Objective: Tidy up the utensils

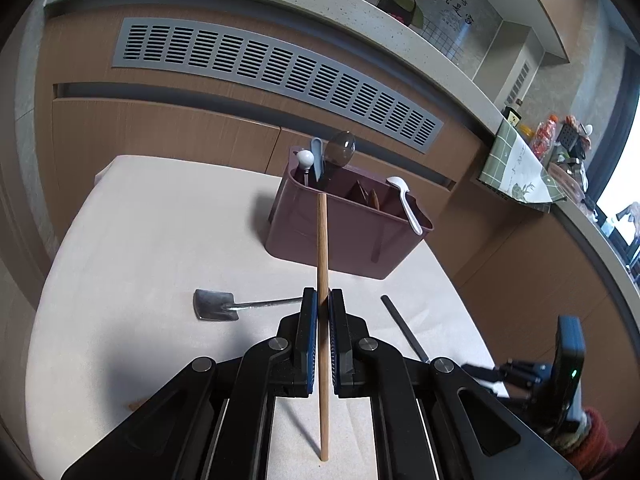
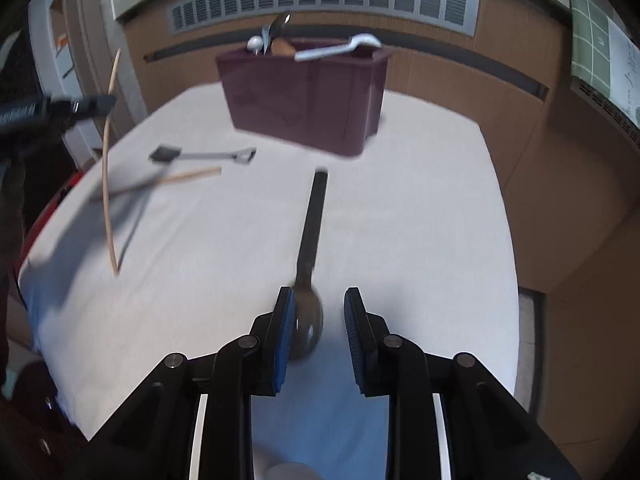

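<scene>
- We find the left gripper (image 1: 323, 300) closed tight on a chopstick (image 1: 322, 264), pads pinching it near mid-length; the stick stands almost upright, its lower tip at or just above the table (image 1: 152, 240) in front of the caddy (image 1: 344, 236).
- We judge the chopstick light, stiff and smooth; a mid-length pinch lets it pivot, so a hold nearer the upper third would likely steady it for dropping into a compartment.
- The right gripper (image 2: 316, 312) stands part open, pads clear of contact, with the bowl of a dark spoon (image 2: 310, 248) between them; the spoon lies flat on the table, handle pointing toward the caddy (image 2: 308, 96).
- We judge the spoon rigid and somewhat heavier than the stick; the rounded bowl is a slippery hold, and the flat handle close behind the bowl looks the safer place to grip.
- A second chopstick (image 2: 192, 175) and a small metal spatula (image 2: 200, 156) lie on the table to the left of the caddy, both untouched.
- The caddy already holds several utensils, a white spoon (image 1: 404, 200) resting across its right rim.
- The right view is blurred; we cannot tell whether the left pad grazes the spoon bowl.
</scene>
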A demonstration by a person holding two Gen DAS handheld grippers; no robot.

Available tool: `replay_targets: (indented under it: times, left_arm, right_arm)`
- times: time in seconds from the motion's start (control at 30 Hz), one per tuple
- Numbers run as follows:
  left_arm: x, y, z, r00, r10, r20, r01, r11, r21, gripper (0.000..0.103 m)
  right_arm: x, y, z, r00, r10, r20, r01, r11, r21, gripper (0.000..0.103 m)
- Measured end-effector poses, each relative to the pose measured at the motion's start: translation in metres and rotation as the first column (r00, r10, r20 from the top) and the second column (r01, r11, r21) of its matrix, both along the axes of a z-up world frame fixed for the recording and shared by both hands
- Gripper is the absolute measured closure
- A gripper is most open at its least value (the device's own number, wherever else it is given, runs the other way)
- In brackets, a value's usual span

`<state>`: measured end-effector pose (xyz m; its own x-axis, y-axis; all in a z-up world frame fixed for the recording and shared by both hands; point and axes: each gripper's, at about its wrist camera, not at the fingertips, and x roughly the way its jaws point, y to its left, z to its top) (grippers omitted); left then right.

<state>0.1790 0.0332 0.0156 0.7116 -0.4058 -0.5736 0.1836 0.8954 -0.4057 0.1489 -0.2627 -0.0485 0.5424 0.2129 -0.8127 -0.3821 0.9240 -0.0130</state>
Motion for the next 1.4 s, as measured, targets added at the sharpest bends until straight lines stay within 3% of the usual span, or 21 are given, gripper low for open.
replay_targets:
  times: [0.13,0.27,0.4,0.53,0.67,0.73,0.83,0.97,1.07,1.23,1.33,1.4]
  left_arm:
    - [-0.002,-0.004,0.004,1.0,-0.007,0.0,0.007,1.0,0.008,0.097]
    - [-0.005,-0.006,0.01,1.0,-0.011,0.011,0.01,1.0,0.023,0.097]
    - [-0.005,-0.003,0.01,1.0,-0.004,0.005,0.004,1.0,0.03,0.097]
    - [-0.003,-0.002,0.009,1.0,-0.003,-0.002,0.004,1.0,0.023,0.097]
    - [-0.003,-0.007,0.008,1.0,-0.011,-0.001,0.011,1.0,0.021,0.097]
    - [-0.004,-0.008,0.01,1.0,-0.013,0.002,0.013,1.0,0.026,0.097]
    - [-0.006,-0.006,0.014,1.0,-0.014,0.013,0.014,0.999,0.029,0.097]
    - [-0.01,-0.008,0.025,0.999,-0.013,0.041,0.012,1.0,0.022,0.097]
    - [-0.012,-0.012,0.033,0.998,-0.023,0.065,0.021,0.999,0.025,0.097]
    - [-0.015,-0.021,0.045,0.995,-0.043,0.095,0.039,0.998,0.046,0.097]
    - [-0.016,-0.022,0.048,0.994,-0.046,0.099,0.041,0.998,0.05,0.097]
    - [-0.015,-0.021,0.047,0.995,-0.04,0.096,0.035,0.998,0.052,0.097]
  right_arm:
    - [0.011,0.0,-0.005,1.0,-0.027,0.008,0.027,1.0,0.002,0.079]
    - [0.057,0.016,0.005,0.999,-0.011,0.046,0.01,0.999,0.032,0.079]
    - [0.102,0.036,-0.007,1.0,-0.001,-0.011,0.001,1.0,0.018,0.079]
    - [0.116,0.05,-0.017,0.999,-0.001,-0.039,-0.001,0.999,-0.051,0.079]
    - [0.111,0.054,-0.019,1.0,0.008,-0.028,-0.01,0.997,-0.079,0.091]
    - [0.101,0.057,-0.018,0.999,0.039,-0.005,-0.039,0.993,-0.109,0.091]
    - [0.083,0.046,-0.006,0.999,0.038,0.018,-0.037,0.999,-0.036,0.092]
    - [0.052,0.026,0.034,0.986,-0.029,0.162,0.021,0.998,0.056,0.093]
    - [0.029,0.015,0.064,0.957,-0.074,0.282,0.048,0.994,0.097,0.098]
    - [0.018,0.006,0.092,0.923,-0.104,0.369,0.049,0.986,0.157,0.1]
    - [0.022,0.01,0.094,0.926,-0.085,0.368,0.032,0.989,0.148,0.1]
    - [0.03,0.015,0.084,0.955,-0.015,0.295,-0.026,0.991,0.135,0.097]
